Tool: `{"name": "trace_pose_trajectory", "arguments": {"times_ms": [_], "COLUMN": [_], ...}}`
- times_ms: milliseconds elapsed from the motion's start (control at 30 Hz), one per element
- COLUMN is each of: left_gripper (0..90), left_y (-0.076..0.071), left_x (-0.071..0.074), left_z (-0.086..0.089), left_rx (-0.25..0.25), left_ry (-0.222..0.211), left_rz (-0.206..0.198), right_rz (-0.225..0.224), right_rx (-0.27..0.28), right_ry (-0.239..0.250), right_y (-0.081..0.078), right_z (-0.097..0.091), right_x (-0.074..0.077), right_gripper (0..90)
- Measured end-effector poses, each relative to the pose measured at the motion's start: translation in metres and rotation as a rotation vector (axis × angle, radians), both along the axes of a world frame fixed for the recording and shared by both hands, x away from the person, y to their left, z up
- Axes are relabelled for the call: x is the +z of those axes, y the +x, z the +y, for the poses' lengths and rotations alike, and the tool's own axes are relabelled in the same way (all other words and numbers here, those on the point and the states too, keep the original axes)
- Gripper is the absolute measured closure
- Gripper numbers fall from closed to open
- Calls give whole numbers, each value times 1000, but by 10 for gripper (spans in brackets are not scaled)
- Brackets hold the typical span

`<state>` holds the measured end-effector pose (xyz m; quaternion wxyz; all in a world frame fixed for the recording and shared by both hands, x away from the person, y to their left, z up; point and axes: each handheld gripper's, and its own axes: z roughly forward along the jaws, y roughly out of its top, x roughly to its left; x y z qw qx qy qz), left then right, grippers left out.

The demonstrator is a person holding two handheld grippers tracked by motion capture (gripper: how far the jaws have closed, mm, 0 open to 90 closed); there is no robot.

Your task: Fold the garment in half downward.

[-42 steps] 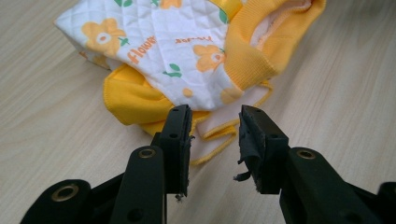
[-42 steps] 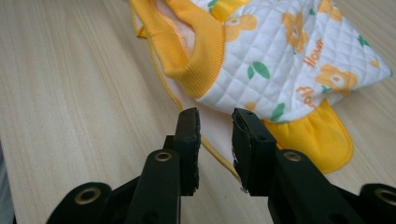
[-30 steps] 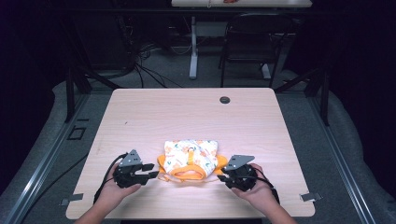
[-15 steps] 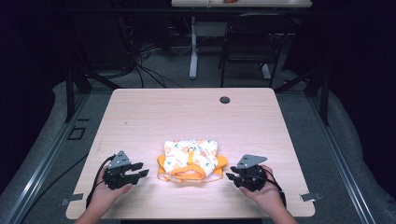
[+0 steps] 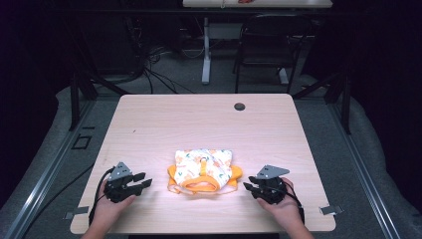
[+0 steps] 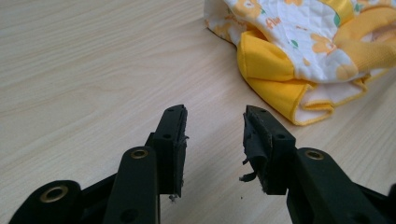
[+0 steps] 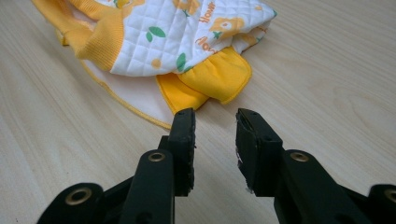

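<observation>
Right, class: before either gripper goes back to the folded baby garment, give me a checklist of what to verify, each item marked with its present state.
1. Left gripper jaws open, nothing between them: ok.
2. Right gripper jaws open, nothing between them: ok.
3. Garment free of both grippers, lying between them: ok.
4. Garment lying well inside the table edges: ok.
5. Bare wood between each gripper and the garment: ok.
6. Fold neat on the underside: cannot tell.
</observation>
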<state>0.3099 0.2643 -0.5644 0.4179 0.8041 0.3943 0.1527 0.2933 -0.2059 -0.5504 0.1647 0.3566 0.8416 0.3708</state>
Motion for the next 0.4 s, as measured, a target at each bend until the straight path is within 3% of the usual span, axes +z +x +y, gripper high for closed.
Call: {"name": "trace_pose_trajectory", "arguments": {"times_ms": [267, 400], "left_gripper": [582, 570], "left_y": [0, 0], "left_x": [-3, -2], "left_z": [8, 9], "left_rx": [34, 35], "left_ry": [37, 27], "left_rz": [0, 0], "right_rz": [-8, -16], "right_rx": [-1, -5], "right_ry": [-16, -34], "right_y": [-1, -1], "right_z": [2, 1], "right_x": [-5, -6], "right_gripper": [665, 638]}}
